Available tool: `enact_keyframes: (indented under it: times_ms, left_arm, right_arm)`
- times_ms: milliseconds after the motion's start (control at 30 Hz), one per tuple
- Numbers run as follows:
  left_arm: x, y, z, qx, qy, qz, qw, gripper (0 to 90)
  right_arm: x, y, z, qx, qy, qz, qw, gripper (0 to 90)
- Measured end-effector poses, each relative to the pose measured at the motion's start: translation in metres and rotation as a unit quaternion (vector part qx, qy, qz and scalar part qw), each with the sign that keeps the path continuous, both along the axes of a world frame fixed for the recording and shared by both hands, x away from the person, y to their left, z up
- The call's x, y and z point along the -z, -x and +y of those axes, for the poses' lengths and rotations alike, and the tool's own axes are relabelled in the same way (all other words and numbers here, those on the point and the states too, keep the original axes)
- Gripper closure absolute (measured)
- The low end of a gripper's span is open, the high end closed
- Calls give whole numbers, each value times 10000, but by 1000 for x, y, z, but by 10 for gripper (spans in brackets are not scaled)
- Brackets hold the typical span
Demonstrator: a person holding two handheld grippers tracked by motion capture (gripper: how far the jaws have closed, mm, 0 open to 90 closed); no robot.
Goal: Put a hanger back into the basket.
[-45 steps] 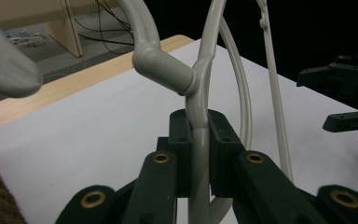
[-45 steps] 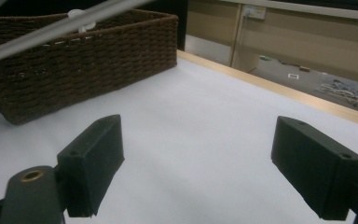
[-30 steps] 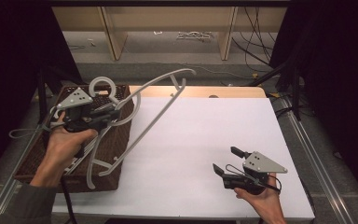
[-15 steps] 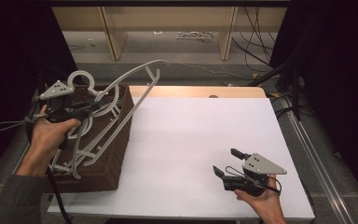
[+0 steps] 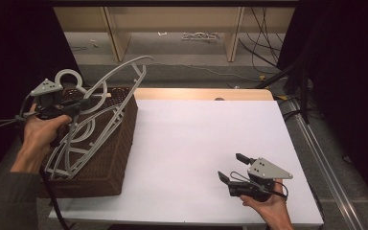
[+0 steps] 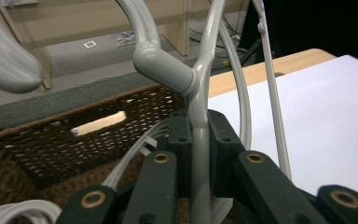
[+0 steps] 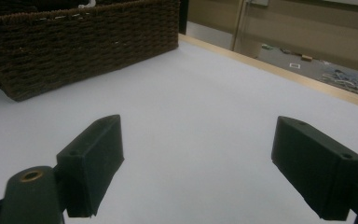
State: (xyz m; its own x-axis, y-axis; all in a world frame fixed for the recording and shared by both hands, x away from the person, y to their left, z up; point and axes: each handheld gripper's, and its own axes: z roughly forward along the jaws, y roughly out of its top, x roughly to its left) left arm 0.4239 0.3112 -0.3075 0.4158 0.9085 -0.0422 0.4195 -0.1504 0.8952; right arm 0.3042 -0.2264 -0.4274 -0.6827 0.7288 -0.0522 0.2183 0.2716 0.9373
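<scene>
The left hand-held gripper (image 5: 79,103) pinches a grey plastic clothes hanger (image 5: 106,108) over the dark woven wicker basket (image 5: 117,143) (right hand-held gripper (image 5: 231,167) idle, spread); lowering it in looks next.

The basket (image 5: 110,158) sits at the tabletop's (image 5: 196,143) left edge, hangers (image 5: 84,139) leaning up out of it, the right gripper (image 5: 234,168) near the front right corner.

pale grey plastic clothes hanger (image 5: 106,103): plain, glossy | dark brown woven wicker basket (image 5: 112,158): tight basket-weave pattern | bench (image 5: 196,143): plain white top, light wood edge | black fingers (image 6: 221,140): matt, brass-coloured pivots | grey three-cornered plate (image 5: 268,168): plain
</scene>
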Motion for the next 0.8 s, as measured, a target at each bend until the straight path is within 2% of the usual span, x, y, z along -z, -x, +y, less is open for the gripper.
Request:
enact_keyframes:
  times_ms: [67, 100, 167, 200, 300, 600, 800]
  left_arm:
    - [3, -4, 7, -79, 5, -2, 10000, 816]
    - [5, -5, 10, -105, 14, 2, 9999, 816]
    - [8, -8, 16, -144, -39, -2, 9999, 816]
    - [10, -8, 17, -155, -52, 2, 9999, 816]
    - [16, -9, 24, -205, -136, 35, 9997, 816]
    - [37, -6, 44, -305, -288, 126, 9990, 816]
    - [49, -1, 55, -330, -415, 221, 9983, 816]
  right_arm:
    - [0, 0, -1, -14, 18, 55, 10000, 176]
    - [1, 0, -1, -19, 20, 12, 10000, 176]
    - [1, 1, 0, -27, -2, 126, 9999, 176]
    - [1, -1, 0, -16, 21, 30, 10000, 176]
    - [2, -1, 0, -22, -2, 23, 10000, 176]
    - [2, 0, 1, -58, 60, 122, 9999, 176]
    - [3, -1, 1, -69, 47, 99, 9999, 176]
